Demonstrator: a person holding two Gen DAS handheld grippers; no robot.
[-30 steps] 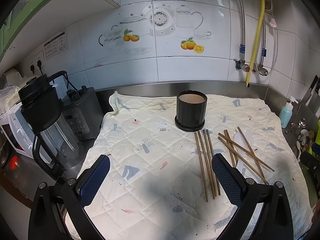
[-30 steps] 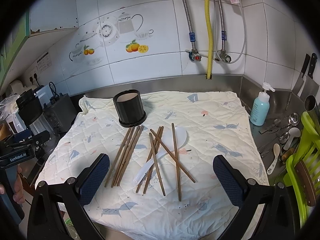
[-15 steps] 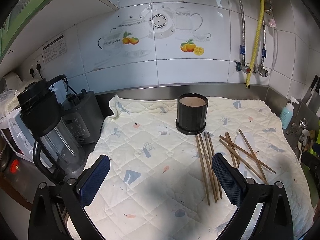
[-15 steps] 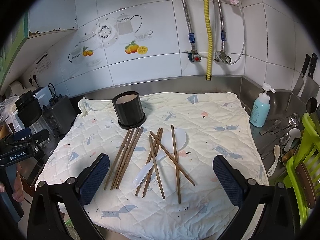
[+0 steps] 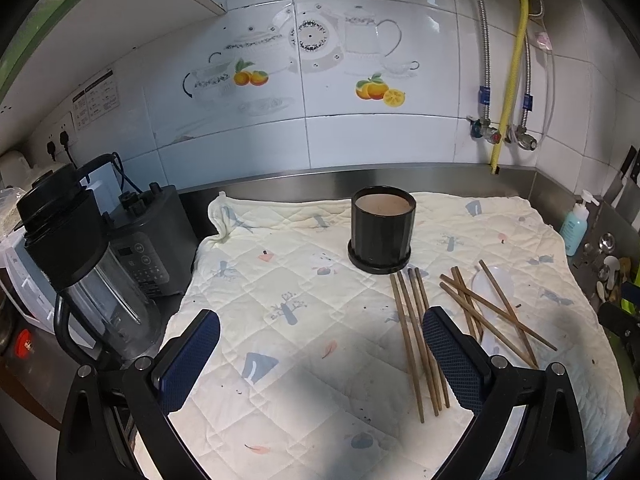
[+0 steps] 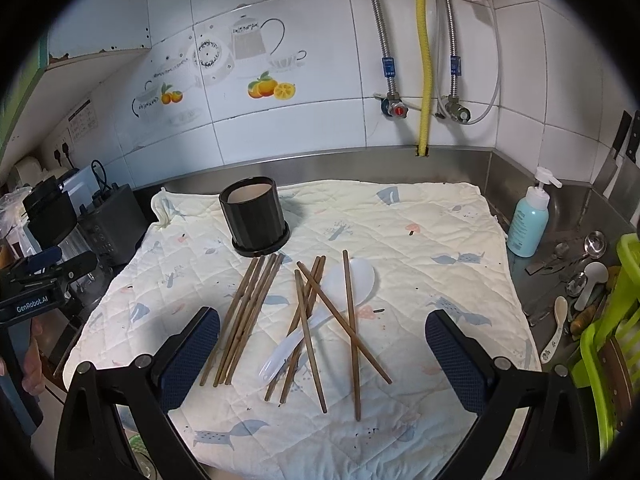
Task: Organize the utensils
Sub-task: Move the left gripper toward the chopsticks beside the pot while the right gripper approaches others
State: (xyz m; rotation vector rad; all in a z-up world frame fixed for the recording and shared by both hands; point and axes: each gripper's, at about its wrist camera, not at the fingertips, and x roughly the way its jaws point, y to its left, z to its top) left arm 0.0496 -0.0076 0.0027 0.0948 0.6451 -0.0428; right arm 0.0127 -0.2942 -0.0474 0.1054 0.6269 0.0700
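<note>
Both of my grippers are wide open and holding nothing. Left gripper [image 5: 320, 354] hovers above the near-left part of the quilted cloth [image 5: 280, 280]; its right finger [image 5: 452, 364] sits in front of the lower ends of the straight chopstick bundle [image 5: 416, 340]. Right gripper [image 6: 322, 354] hangs over the near edge of the cloth, fingers spread to either side of the utensil pile.

Utensils, right wrist view: a tidy bundle of brown chopsticks [image 6: 248, 316] lies side by side, upper ends just short of the black holder [image 6: 256, 216]. To its right is a crossed heap of loose chopsticks [image 6: 320, 328], overlapping one another and lying across a white spoon [image 6: 340, 288]. Spoon bowl points away from me, handle toward me, partly covered by the sticks.

The holder stands upright on the far-centre of the cloth, on a black saucer-like base; I see nothing standing in it.

Off the cloth: blender [image 5: 76, 264] at left on the counter, blue soap bottle [image 6: 528, 220] at right by the steel sink area, more spoons [image 6: 576, 288] lying there beside a green rack [image 6: 608, 340].
</note>
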